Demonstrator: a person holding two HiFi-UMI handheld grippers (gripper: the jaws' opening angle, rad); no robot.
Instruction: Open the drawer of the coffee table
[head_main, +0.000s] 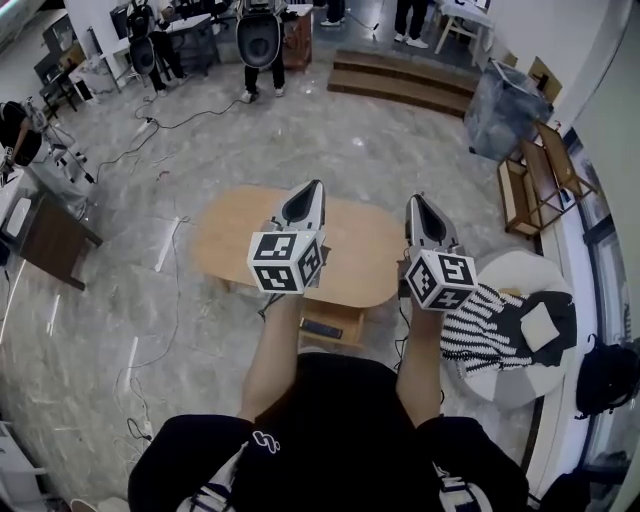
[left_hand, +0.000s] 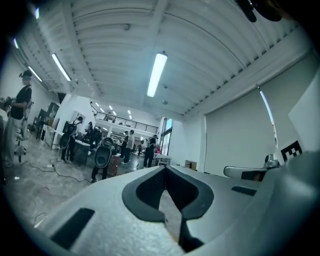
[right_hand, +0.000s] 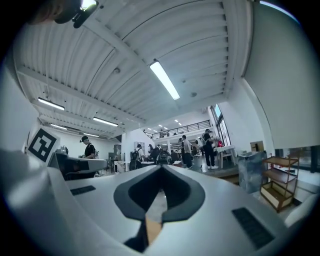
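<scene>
I held the left gripper (head_main: 312, 192) and right gripper (head_main: 416, 205) above the coffee table (head_main: 240, 240), both pinched closed and empty; its drawer (head_main: 336, 322) perhaps ajar.

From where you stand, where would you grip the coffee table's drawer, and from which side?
Grip the front lip of the drawer, the wooden tray showing under the near long edge of the coffee table. Come from the near side, low, pinching the lip from above: it seems to face the person, and no handle shows.
</scene>
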